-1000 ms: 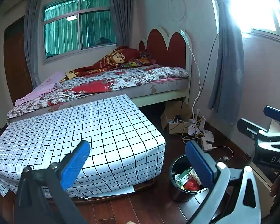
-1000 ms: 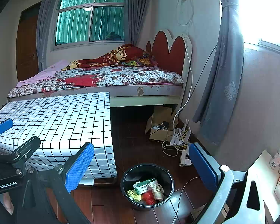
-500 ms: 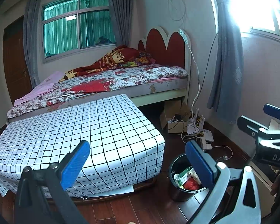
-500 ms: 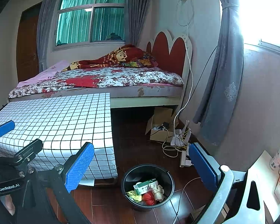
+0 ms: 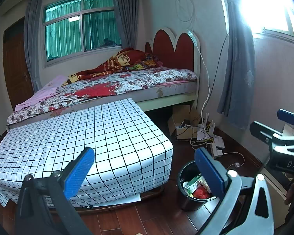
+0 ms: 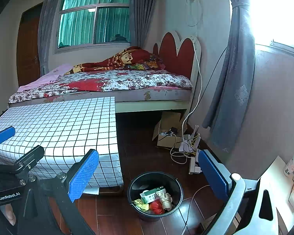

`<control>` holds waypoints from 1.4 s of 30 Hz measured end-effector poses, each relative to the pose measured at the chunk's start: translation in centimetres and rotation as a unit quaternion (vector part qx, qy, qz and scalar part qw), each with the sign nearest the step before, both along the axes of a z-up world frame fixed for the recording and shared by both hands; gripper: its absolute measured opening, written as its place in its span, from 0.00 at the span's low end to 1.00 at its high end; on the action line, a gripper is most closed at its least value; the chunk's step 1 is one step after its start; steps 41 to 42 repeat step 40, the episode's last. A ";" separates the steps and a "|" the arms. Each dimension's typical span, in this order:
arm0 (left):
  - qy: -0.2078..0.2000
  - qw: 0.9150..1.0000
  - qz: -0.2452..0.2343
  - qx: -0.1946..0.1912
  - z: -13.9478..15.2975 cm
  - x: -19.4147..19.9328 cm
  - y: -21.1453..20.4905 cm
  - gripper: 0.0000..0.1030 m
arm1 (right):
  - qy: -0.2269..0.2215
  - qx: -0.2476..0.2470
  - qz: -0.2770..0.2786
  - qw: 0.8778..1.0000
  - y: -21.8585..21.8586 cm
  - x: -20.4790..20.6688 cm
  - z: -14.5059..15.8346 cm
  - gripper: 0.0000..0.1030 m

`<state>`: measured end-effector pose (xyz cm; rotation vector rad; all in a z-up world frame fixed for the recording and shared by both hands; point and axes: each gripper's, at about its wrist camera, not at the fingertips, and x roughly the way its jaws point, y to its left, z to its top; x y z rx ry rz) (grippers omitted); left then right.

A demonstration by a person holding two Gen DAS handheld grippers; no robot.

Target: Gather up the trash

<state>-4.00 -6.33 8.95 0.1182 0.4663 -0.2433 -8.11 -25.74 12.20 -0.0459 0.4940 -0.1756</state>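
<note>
A black trash bucket (image 6: 137,184) stands on the wooden floor beside the checked table; it also shows in the left wrist view (image 5: 181,178). Inside lie a green-and-white carton (image 6: 151,194), a red wad (image 6: 156,206), a yellow scrap and a crumpled pale piece. My left gripper (image 5: 145,169) is open and empty, above the table's near corner. My right gripper (image 6: 148,173) is open and empty, held over the bucket. Each gripper shows at the edge of the other's view.
A low table under a white black-checked cloth (image 5: 84,137) fills the left. Behind it is a bed (image 5: 117,84) with a red headboard. A cardboard box (image 6: 167,131), cables and a power strip (image 6: 194,166) lie by the wall. A white surface with bottles (image 6: 293,162) is at right.
Almost nothing has moved. The views have shifted only slightly; both grippers stay open and empty and the bucket's contents are the same.
</note>
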 end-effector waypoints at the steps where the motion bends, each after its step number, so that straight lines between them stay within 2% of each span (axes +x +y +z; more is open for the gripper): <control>1: 0.000 1.000 0.000 0.001 0.0 0.0 0.0 0.99 | 0.002 0.001 0.000 1.000 0.0 0.0 -0.1 0.99; 18: 0.004 1.000 -0.006 0.001 -0.2 -0.2 -0.3 0.99 | 0.005 0.003 -0.002 1.000 -0.2 -0.2 -0.5 0.99; 34: 0.003 1.000 -0.010 0.022 -0.9 -0.1 -0.7 0.99 | 0.012 0.000 -0.001 1.000 0.0 -0.2 -1.0 0.99; 42: 0.021 1.000 -0.019 0.005 -1.1 0.4 -0.2 0.99 | 0.014 0.001 -0.004 1.000 -0.1 -0.2 -1.2 0.99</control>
